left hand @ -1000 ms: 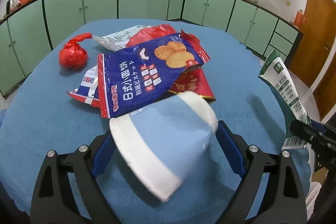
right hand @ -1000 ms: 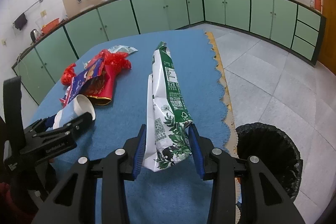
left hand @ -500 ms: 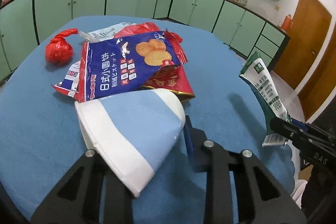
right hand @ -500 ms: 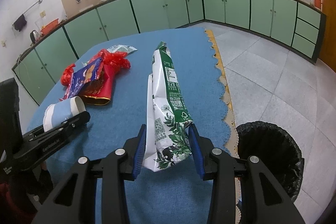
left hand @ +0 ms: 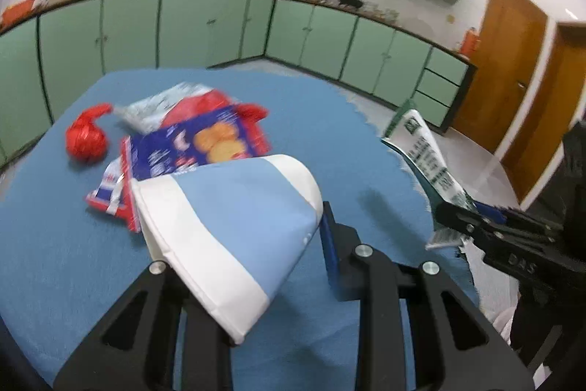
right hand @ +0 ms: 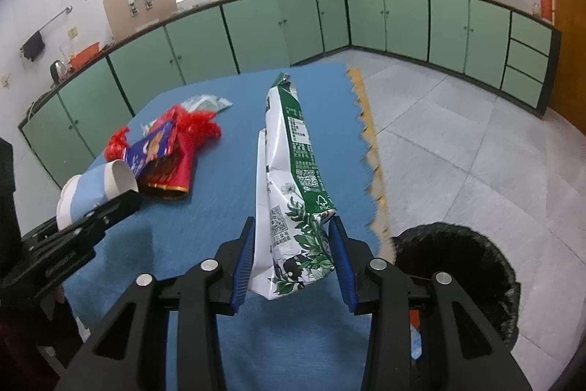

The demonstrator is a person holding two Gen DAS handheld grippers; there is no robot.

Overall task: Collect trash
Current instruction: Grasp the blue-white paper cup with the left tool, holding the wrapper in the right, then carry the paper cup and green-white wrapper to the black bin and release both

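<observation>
Both grippers are sporting the same build: matte black plastic frames with triangular cutouts in each arm and shiny round silver screws at the pivots. The right gripper (right hand: 293, 255) is showing bright blue pads lining the inner faces of its fingers (right hand: 244, 259). The left gripper (left hand: 234, 244) is wearing matching blue pads. Faint embossed lettering is showing on the black side body beside the screws.

The letters "DAS" stand in relief on the black body of the right gripper (left hand: 479, 220); "FSC" sits beside a tree mark on the green-and-white carton (right hand: 293, 178).
</observation>
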